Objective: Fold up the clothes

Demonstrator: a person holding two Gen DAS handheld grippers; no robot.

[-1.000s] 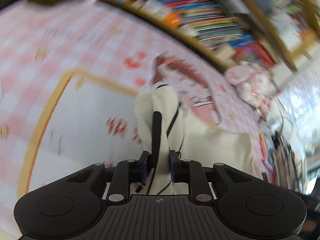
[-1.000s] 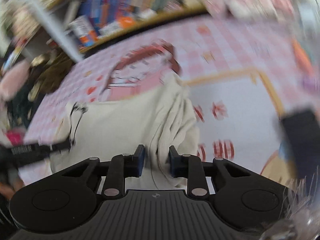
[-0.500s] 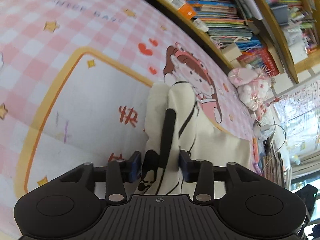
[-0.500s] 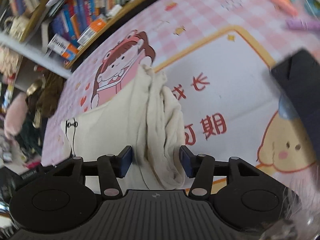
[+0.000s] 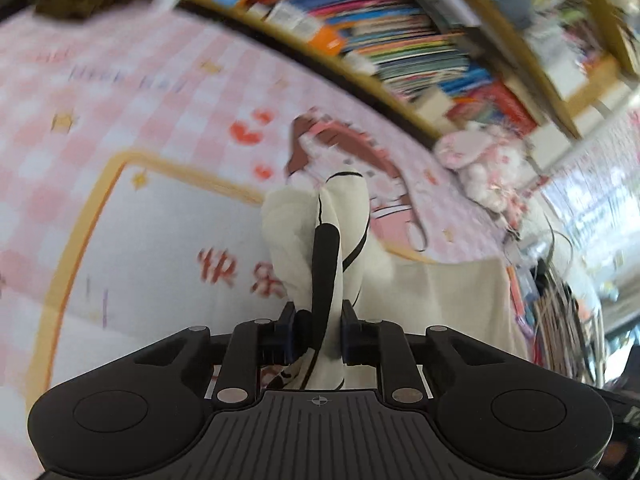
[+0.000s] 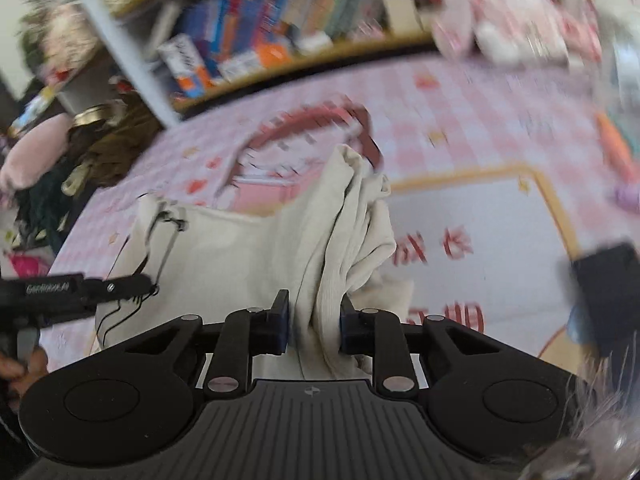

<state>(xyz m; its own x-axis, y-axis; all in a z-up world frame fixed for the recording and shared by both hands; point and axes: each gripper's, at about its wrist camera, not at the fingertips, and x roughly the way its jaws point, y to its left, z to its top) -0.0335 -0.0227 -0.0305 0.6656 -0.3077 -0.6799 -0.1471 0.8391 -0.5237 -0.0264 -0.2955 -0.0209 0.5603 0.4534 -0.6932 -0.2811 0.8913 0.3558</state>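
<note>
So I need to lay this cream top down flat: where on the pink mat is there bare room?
The white panel inside the yellow border lies bare, right of the cream knit garment. The pink checked mat towards the bookshelf is clear too. It is crowded by the pink plush toy.

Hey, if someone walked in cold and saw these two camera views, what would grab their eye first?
Most striking is the cream garment, bunched and pinched at two places: by the left hand-held gripper and the right hand-held gripper. It lies on a pink checked mat with a cartoon girl, below a crammed, colourful bookshelf.
</note>
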